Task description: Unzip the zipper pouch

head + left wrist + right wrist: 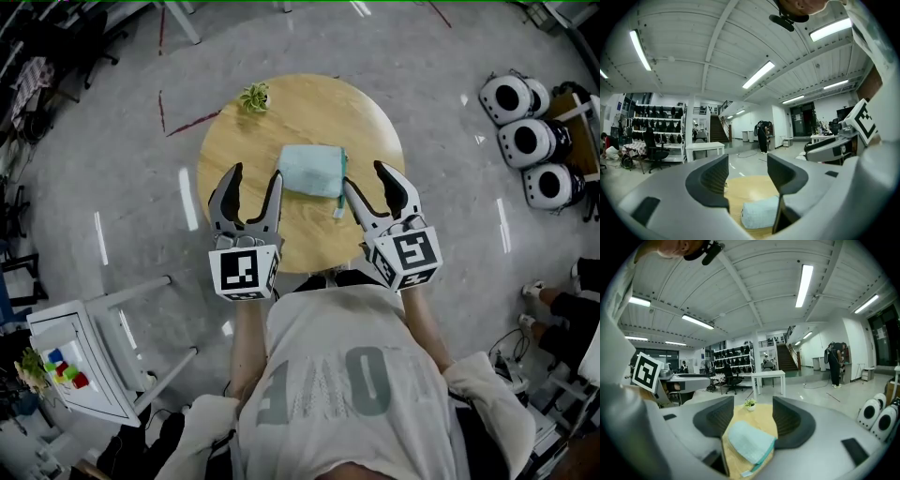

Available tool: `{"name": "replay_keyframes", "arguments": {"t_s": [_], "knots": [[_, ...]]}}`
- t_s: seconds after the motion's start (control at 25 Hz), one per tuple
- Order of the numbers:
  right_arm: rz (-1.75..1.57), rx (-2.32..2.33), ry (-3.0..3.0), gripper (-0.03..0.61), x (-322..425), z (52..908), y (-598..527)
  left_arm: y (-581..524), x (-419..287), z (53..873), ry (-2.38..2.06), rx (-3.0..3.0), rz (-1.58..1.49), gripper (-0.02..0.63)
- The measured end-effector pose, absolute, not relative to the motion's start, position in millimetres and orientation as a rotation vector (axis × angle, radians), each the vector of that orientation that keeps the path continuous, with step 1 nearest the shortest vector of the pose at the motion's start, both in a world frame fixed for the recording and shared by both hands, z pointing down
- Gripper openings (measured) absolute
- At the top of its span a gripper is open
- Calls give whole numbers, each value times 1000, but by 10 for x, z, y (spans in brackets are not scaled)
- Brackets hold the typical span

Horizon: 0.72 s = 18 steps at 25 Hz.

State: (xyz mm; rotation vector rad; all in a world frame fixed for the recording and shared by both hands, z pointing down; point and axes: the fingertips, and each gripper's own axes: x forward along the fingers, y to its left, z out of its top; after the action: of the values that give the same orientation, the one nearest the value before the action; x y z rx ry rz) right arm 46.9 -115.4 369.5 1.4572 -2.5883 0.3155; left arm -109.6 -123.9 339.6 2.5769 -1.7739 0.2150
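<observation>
We find the left tool (255, 178) and right tool (366, 178) held side by side over the counter's (281, 112) near edge, pointing far, jaws apart and gripping nothing. The pale blue zipper pouch (314, 171) lies mid-counter between their tips. Large print on the person's shirt (356, 375) is not fully legible.

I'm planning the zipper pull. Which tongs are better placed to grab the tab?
Right. The right tongs stand open beside the pouch, at its zippered edge, with the zipper pull near their inner tip. The left tongs, also open, sit at the opposite side, likely better for steadying.
</observation>
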Motion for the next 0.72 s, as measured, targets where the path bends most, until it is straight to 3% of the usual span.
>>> {"name": "replay_keyframes", "arguments": {"t_s": [0.08,0.2,0.44,0.72], "knots": [[377,1435,-2574,280,484,3812,-1159,-1269,-1066,3466,-1743,2585,235,283],[427,1406,-2535,305,499,4010,-1123,-1330,-1036,3683,-1682,2613,357,330],[488,1329,-2435,307,516,4510,-986,-1501,-941,4124,-1466,2745,669,336],[670,1272,-2375,307,422,4997,-823,-1691,-785,4918,-915,2852,1154,336]]}}
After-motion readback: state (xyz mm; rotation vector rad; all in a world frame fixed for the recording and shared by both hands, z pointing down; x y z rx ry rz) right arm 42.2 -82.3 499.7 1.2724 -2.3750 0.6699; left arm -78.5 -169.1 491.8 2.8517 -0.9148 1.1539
